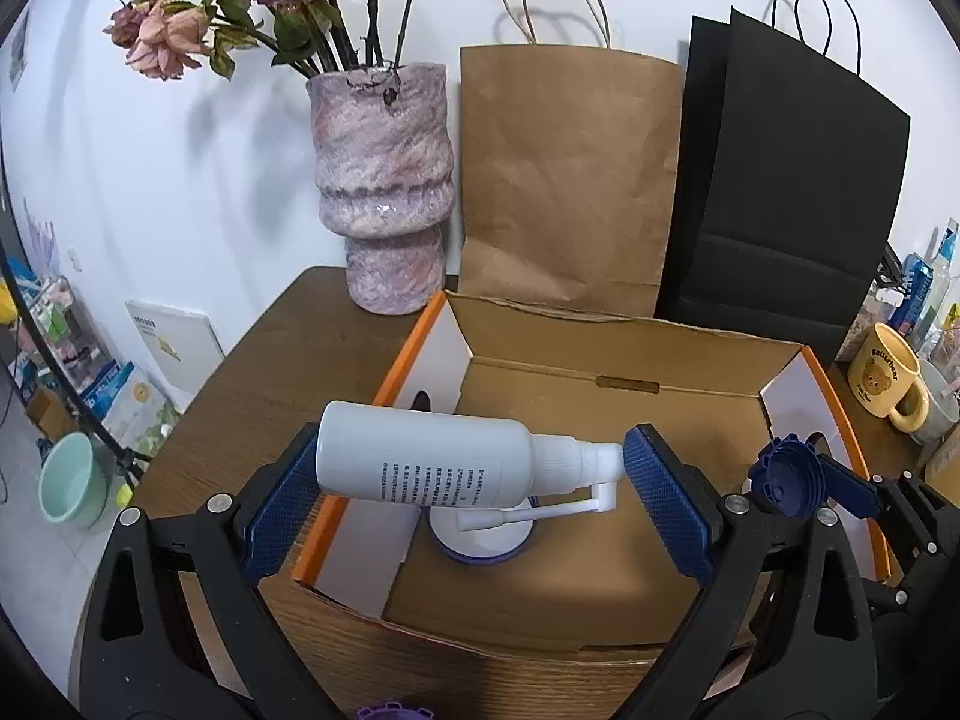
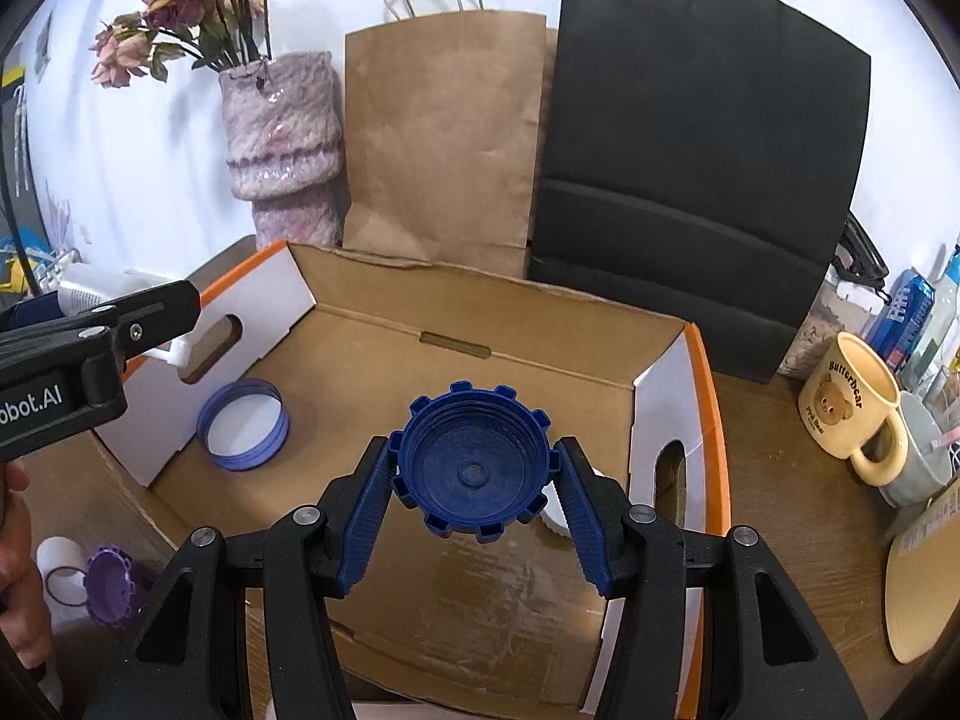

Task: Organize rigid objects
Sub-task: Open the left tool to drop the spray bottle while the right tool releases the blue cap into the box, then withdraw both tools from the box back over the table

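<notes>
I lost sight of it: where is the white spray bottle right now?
The white spray bottle lies sideways between the left gripper pads, above the cardboard box's left wall, over a blue-rimmed lid inside.

A cream-yellow mug (image 2: 849, 414) at the right of the counter (image 2: 798, 510) carries a brown bear drawing with the word "Butterbear" arched above it; a smaller line of print under the bear is too small to read. The same mug appears in the left wrist view (image 1: 887, 371), again showing "Butterbear".

The black body of the left gripper (image 2: 60, 384) bears white lettering cut off by the picture's edge, reading "bot.AI".

A white spray bottle (image 1: 432, 456) has a block of small dark print on its side, too fine to read. A blue can (image 2: 906, 312) at far right shows white letters that cannot be made out.
</notes>
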A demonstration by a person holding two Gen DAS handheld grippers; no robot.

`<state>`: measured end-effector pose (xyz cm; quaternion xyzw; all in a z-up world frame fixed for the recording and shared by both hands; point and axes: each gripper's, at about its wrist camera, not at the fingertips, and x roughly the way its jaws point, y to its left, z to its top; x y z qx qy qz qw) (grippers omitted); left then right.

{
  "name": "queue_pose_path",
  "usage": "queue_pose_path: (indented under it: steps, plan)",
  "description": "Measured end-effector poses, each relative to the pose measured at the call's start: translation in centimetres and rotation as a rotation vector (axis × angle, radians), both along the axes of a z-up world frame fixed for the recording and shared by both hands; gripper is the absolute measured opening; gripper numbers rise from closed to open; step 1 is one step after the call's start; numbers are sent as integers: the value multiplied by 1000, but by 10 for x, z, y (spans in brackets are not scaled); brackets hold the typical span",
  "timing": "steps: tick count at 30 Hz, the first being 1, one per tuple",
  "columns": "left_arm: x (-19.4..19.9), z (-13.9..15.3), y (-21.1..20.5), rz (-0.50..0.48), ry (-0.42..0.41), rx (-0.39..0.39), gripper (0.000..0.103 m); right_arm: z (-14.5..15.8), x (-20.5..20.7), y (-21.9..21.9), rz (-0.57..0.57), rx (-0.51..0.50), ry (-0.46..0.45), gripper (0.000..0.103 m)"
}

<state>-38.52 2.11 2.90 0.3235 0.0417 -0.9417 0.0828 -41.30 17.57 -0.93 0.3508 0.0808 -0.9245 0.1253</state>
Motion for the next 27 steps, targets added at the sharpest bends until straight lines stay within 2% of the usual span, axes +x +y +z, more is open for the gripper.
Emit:
queue_pose_path:
  steps: [2,3,5,27]
  plan:
    - [0,0,1,-15,5,2,97,-2,-1,2,-15,8,-12,60]
    - [1,0,1,-14,9,-1,102,-2,-2,3,-23,15,-18,63]
    - [3,1,1,-15,24,4,103,-2,-2,6,-33,22,-22,95]
    - [6,1,-9,4,15,48,103,6,4,15,-45,-6,-13,95]
